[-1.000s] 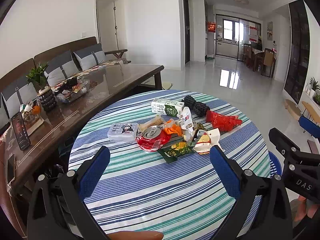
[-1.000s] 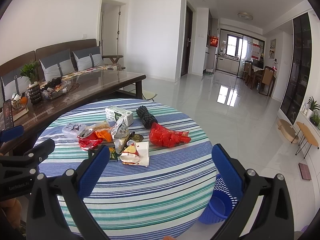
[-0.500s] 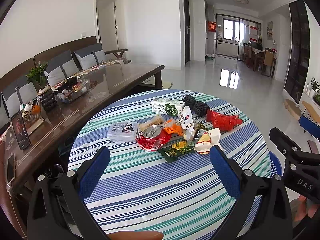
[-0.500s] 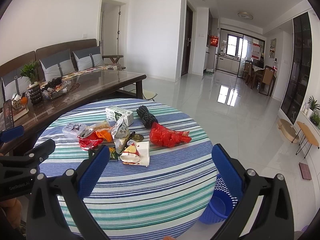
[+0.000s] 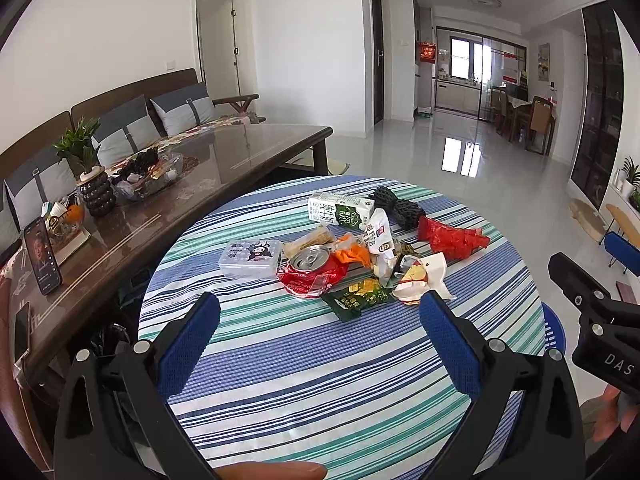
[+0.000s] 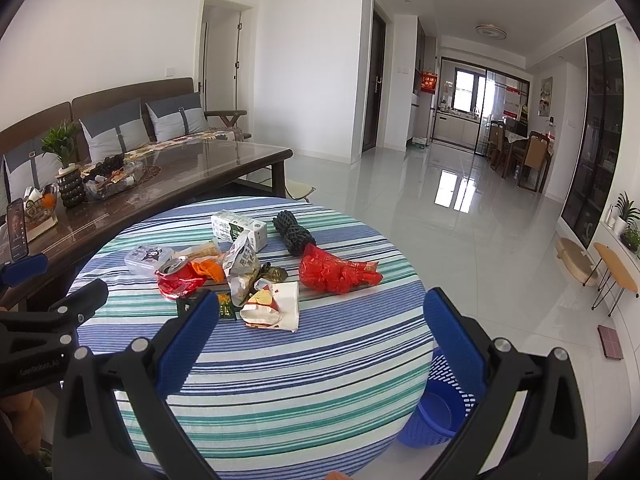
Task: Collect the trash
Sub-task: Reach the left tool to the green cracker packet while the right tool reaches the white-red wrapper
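Nothing moved; trash (image 5: 360,256) covers striped round table (image 5: 320,360), basket (image 6: 436,412) beside.

Striped cloth tablecloth (image 5: 320,360), crushed metal can (image 5: 310,270), glossy floor (image 6: 460,216), perforated plastic basket (image 6: 440,412)

Your left wrist camera looks forward between the spread fingers of the left gripper (image 5: 318,312), tilted down over the near edge of the round striped table (image 5: 320,380), with the trash pile (image 5: 360,256) ahead of the tips. Your right wrist camera, behind the right gripper (image 6: 320,310), sits further right and a little further back, so the same pile (image 6: 256,268) lies ahead and left. Both views share the table, the pile, the long brown table (image 6: 192,168) and the hallway. Each catches the other tool at its edge. The blue basket (image 6: 436,408) shows fully only from the right.
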`<state>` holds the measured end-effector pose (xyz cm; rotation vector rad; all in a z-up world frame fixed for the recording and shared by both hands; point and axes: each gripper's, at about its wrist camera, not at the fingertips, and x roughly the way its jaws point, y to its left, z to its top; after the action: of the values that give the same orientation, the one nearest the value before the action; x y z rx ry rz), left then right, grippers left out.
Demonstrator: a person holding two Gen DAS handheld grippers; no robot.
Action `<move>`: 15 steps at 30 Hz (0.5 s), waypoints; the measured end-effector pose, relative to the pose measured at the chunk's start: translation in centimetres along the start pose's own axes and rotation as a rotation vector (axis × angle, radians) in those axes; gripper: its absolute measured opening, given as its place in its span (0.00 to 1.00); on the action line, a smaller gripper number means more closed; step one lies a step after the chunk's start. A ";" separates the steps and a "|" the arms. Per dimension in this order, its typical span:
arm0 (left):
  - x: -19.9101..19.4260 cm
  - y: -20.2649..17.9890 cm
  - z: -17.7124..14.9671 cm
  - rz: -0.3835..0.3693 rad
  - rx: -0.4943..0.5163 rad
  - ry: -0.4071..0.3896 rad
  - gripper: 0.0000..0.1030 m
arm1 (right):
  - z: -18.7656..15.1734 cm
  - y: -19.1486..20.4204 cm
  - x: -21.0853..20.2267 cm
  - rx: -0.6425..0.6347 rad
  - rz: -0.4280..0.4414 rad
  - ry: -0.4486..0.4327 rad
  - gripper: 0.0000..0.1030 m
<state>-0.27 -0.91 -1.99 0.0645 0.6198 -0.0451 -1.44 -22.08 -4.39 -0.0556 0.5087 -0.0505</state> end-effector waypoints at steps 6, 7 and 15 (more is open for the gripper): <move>0.1 0.6 -0.1 0.003 0.000 0.008 0.96 | 0.0 0.0 0.0 0.001 -0.001 0.000 0.95; 0.2 0.7 -0.2 0.004 -0.001 0.011 0.96 | 0.0 0.0 0.0 0.001 0.000 0.001 0.95; 2.9 1.5 -1.6 -0.019 -0.005 0.085 0.96 | -1.2 0.0 1.2 0.006 0.000 0.032 0.95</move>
<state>1.28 0.61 -4.89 0.0563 0.7058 -0.0595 -1.02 -22.23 -6.01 -0.0488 0.5401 -0.0533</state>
